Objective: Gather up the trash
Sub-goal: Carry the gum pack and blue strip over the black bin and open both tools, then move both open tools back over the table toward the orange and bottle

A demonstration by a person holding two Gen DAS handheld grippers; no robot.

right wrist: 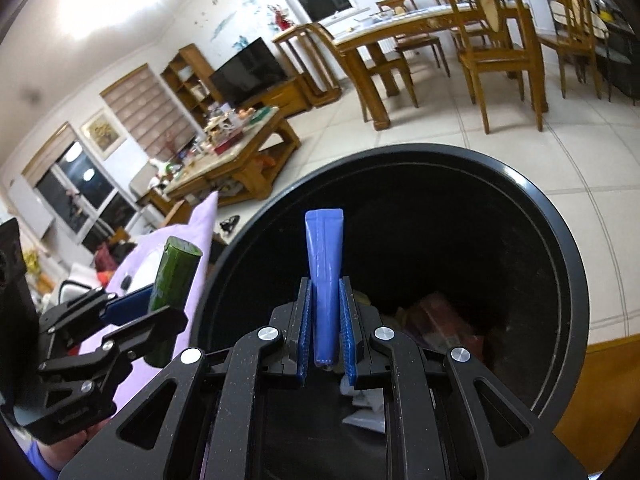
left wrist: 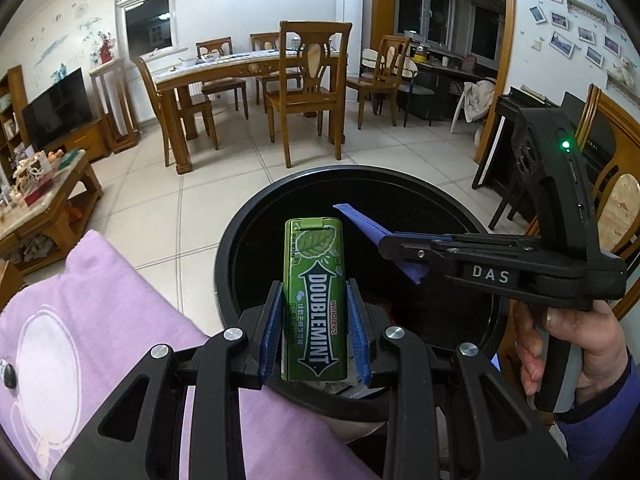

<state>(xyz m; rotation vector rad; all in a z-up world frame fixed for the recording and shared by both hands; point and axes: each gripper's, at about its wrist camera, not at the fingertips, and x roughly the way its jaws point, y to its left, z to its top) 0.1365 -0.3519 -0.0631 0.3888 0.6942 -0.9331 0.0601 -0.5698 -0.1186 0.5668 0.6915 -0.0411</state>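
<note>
Green and glossy, the gum pack (left wrist: pixel 313 304) stands upright, clamped between the left tool's (left wrist: pixel 314 334) blue pads, its hinged lid end pointing away. It hangs over the near rim of the black bin (left wrist: pixel 240 232), seemingly so a release drops it straight in. The right tool (right wrist: pixel 325 328) is clamped on a flattened blue tube (right wrist: pixel 324 272), crimped end outward, also above the bin's mouth. Crumpled wrappers (right wrist: pixel 436 320) lie deep inside. Beyond is tiled floor (left wrist: pixel 160 208).
</note>
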